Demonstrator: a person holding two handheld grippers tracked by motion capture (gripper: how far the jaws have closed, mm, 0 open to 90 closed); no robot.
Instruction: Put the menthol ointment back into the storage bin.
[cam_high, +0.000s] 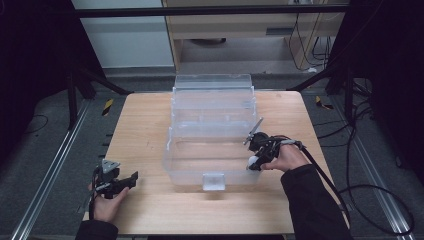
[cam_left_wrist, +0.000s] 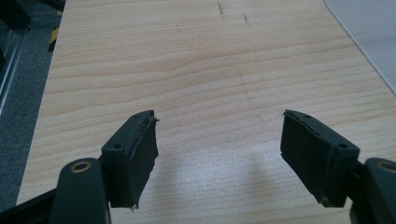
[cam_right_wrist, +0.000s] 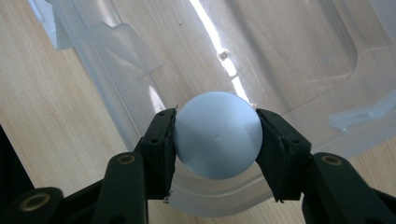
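Nearest the person, the left gripper (cam_high: 134, 177) is hovering low over the table (cam_high: 150, 125) at its front left corner, jaws spread wide with bare wood between them. Further in, the right gripper (cam_right_wrist: 215, 135) is pinching one pale ball (cam_right_wrist: 217, 135) over the near right rim of one clear box (cam_high: 212, 135), its lid standing open behind.

One ball (cam_right_wrist: 217, 135), one clear box (cam_high: 212, 102)

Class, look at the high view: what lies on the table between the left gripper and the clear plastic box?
Nothing: between the left gripper and the clear plastic box lies only bare wooden table. The left gripper view shows this too.
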